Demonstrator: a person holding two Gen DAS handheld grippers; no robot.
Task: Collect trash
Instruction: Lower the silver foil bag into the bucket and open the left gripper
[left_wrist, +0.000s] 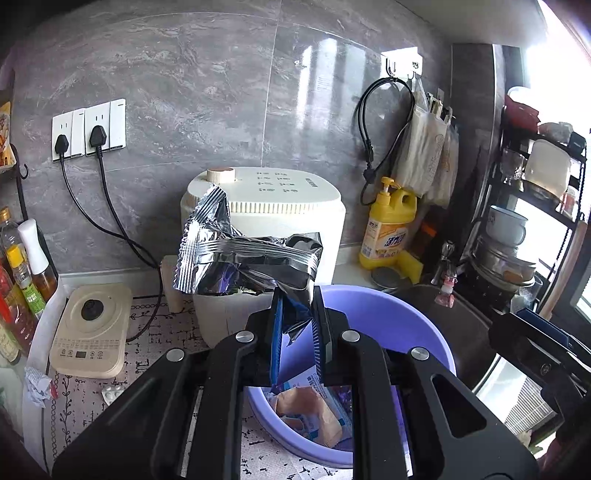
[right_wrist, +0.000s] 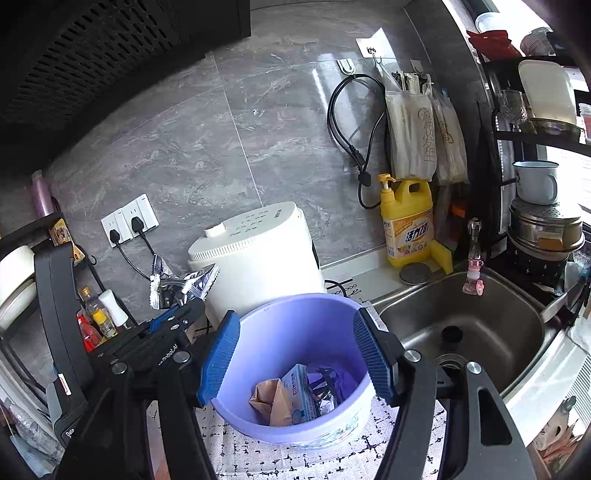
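Observation:
My left gripper (left_wrist: 297, 310) is shut on the lower corner of a crumpled silver foil wrapper (left_wrist: 236, 254), which stands up above the fingers, over the near rim of the purple bucket (left_wrist: 399, 325). The right wrist view shows the same wrapper (right_wrist: 184, 282) at the left, beside the bucket (right_wrist: 295, 301). My right gripper (right_wrist: 297, 354) is open, its blue pads (right_wrist: 221, 354) spread wide above the bucket's mouth, and nothing is between them. Inside the bucket lie a brown paper scrap (right_wrist: 271, 400), a blue-and-white packet (right_wrist: 299, 387) and some foil.
A white cooker (left_wrist: 266, 206) stands just behind the bucket, a yellow detergent bottle (right_wrist: 406, 225) by the wall, the steel sink (right_wrist: 461, 321) to the right. On the patterned mat at left are a beige appliance (left_wrist: 92, 328), crumpled paper (left_wrist: 37, 384) and a blister pack (left_wrist: 110, 393).

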